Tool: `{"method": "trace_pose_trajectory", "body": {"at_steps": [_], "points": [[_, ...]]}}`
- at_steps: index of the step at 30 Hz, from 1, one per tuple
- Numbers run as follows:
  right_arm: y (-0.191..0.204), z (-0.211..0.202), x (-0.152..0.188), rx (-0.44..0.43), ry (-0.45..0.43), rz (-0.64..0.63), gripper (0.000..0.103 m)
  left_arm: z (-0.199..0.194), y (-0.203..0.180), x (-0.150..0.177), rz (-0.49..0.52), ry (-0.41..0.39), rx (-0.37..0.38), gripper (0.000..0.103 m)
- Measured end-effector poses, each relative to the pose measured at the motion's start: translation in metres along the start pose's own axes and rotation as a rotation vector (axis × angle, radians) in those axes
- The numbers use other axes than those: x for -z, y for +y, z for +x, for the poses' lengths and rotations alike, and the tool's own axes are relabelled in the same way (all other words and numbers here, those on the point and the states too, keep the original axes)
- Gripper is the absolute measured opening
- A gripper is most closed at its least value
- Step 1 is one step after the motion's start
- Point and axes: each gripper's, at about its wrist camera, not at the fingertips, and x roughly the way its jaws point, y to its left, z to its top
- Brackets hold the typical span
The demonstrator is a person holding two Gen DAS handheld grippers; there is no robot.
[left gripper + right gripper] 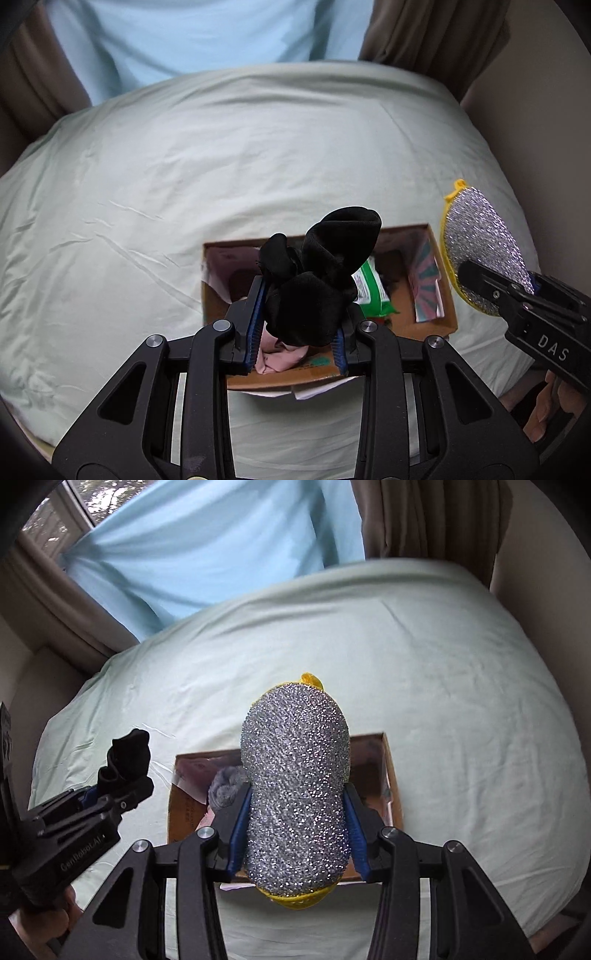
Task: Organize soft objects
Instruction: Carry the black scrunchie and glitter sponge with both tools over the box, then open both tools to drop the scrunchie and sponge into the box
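My left gripper [301,295] is shut on a bunched black cloth [314,280] and holds it above an open cardboard box [441,295] on the bed. The box holds a pink cloth [280,358], a green packet [371,291] and a grey cloth [225,782]. My right gripper [297,812] is shut on a silver sparkly scrub sponge with a yellow rim [295,786], held above the box [391,775]. The sponge [484,251] shows at the right in the left wrist view. The black cloth [129,757] shows at the left in the right wrist view.
The bed has a pale green sheet [221,155]. A light blue cloth [207,546] covers the window behind, with brown curtains [436,33] at both sides. A wall [535,122] runs along the bed's right side.
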Motion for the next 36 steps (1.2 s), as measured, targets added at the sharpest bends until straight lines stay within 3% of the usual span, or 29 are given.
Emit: {"method": "trace_pose_trajectory", "body": {"at_steps": [4, 7, 12, 15, 19, 20, 22, 23, 32, 36], "points": [[-0.011, 0.031, -0.003, -0.009, 0.084, 0.068, 0.042, 0.036, -0.008, 0.006, 0.036, 0.072, 0.038, 0.028], [-0.026, 0.06, -0.003, -0.044, 0.165, 0.155, 0.042, 0.061, -0.02, 0.014, 0.071, 0.122, 0.031, 0.028], [-0.043, 0.092, -0.007, -0.025, 0.256, 0.203, 0.042, 0.095, -0.03, 0.02, 0.08, 0.199, 0.027, 0.028], [-0.049, 0.106, -0.006, -0.03, 0.288, 0.253, 0.043, 0.111, -0.035, 0.019, 0.114, 0.23, 0.021, 0.028], [-0.052, 0.116, -0.006, -0.021, 0.321, 0.287, 0.051, 0.113, -0.038, 0.019, 0.106, 0.223, 0.04, 0.028], [-0.052, 0.118, -0.006, -0.015, 0.331, 0.291, 0.055, 0.113, -0.04, 0.018, 0.105, 0.22, 0.043, 0.033], [-0.053, 0.122, -0.005, 0.013, 0.345, 0.311, 0.077, 0.113, -0.042, 0.017, 0.111, 0.225, 0.028, 0.071], [-0.054, 0.123, -0.005, 0.032, 0.352, 0.324, 0.08, 0.112, -0.042, 0.016, 0.115, 0.225, 0.011, 0.102], [-0.048, 0.11, -0.011, 0.103, 0.322, 0.231, 0.082, 0.102, -0.029, 0.027, 0.11, 0.205, 0.003, 0.103], [-0.048, 0.103, -0.009, 0.077, 0.32, 0.217, 0.082, 0.088, -0.024, 0.027, 0.08, 0.192, 0.008, 0.103]]}}
